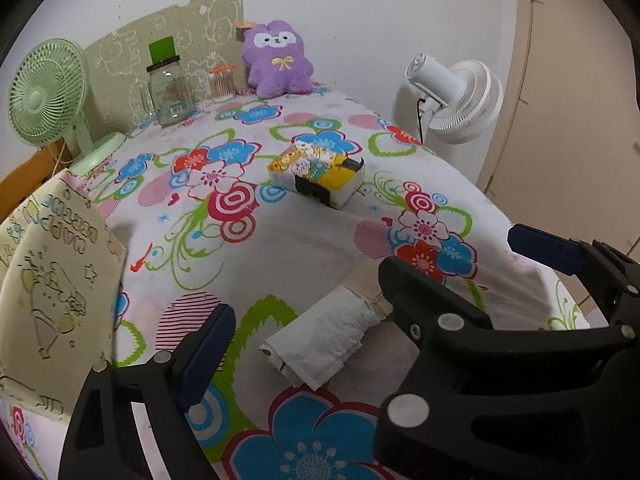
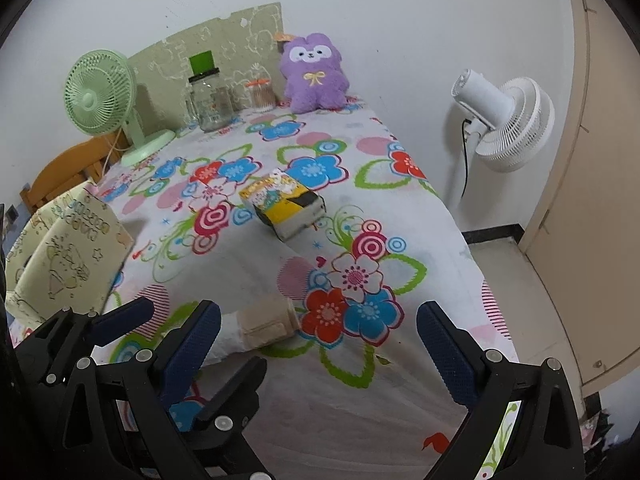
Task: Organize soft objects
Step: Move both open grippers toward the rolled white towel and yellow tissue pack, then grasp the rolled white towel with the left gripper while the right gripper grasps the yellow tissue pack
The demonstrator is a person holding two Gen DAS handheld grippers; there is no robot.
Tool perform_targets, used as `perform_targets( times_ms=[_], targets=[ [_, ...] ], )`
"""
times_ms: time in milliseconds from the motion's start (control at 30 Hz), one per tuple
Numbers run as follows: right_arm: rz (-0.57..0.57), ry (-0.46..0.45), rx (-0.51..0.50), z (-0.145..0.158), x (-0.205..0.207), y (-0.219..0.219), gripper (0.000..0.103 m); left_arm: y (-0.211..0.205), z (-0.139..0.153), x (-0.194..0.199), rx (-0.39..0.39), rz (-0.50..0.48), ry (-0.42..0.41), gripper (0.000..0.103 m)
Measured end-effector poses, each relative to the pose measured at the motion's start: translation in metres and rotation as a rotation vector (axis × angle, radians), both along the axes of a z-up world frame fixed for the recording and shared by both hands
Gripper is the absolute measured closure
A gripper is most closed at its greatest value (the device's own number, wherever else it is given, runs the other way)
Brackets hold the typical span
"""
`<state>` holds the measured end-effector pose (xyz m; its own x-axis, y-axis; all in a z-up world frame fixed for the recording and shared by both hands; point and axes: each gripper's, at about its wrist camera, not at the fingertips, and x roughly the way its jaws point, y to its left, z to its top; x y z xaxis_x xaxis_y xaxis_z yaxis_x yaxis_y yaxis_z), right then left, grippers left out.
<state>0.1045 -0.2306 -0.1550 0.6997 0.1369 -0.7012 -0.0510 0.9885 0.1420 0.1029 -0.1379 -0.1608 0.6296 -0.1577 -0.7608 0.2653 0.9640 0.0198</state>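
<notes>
A purple plush toy [image 1: 277,60] sits against the far wall on the flowered table; it also shows in the right wrist view [image 2: 315,74]. A yellow tissue pack [image 1: 318,174] lies mid-table, also seen from the right wrist [image 2: 284,202]. A rolled white cloth with a beige end [image 1: 320,340] lies near the front, also in the right wrist view [image 2: 266,322]. My left gripper [image 1: 372,296] is open, its jaws on either side of the roll and just above it. My right gripper [image 2: 318,344] is open and empty, just right of the roll.
A cream cardboard box [image 1: 52,280] stands at the left edge. A green fan [image 1: 48,92], a glass jar with a green lid [image 1: 170,88] and a small cotton-swab jar [image 1: 222,84] stand at the back. A white floor fan [image 2: 500,120] stands right of the table.
</notes>
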Motion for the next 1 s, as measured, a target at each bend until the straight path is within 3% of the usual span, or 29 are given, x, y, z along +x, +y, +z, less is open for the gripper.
perform_targets(
  times_ms=[367,733,1000],
  targets=[
    [-0.003,0.042,0.003,-0.013,0.010,-0.003,0.003,-0.002,-0.010,0.011,-0.017,-0.010,0.052,0.029],
    [-0.003,0.046,0.004,-0.013,0.013,-0.001,0.003,-0.001,-0.006,0.012,-0.023,-0.017,0.053,0.070],
    [0.009,0.041,-0.001,-0.009,0.014,0.006,0.003,0.006,-0.003,0.009,-0.030,0.001,0.056,0.079]
  ],
)
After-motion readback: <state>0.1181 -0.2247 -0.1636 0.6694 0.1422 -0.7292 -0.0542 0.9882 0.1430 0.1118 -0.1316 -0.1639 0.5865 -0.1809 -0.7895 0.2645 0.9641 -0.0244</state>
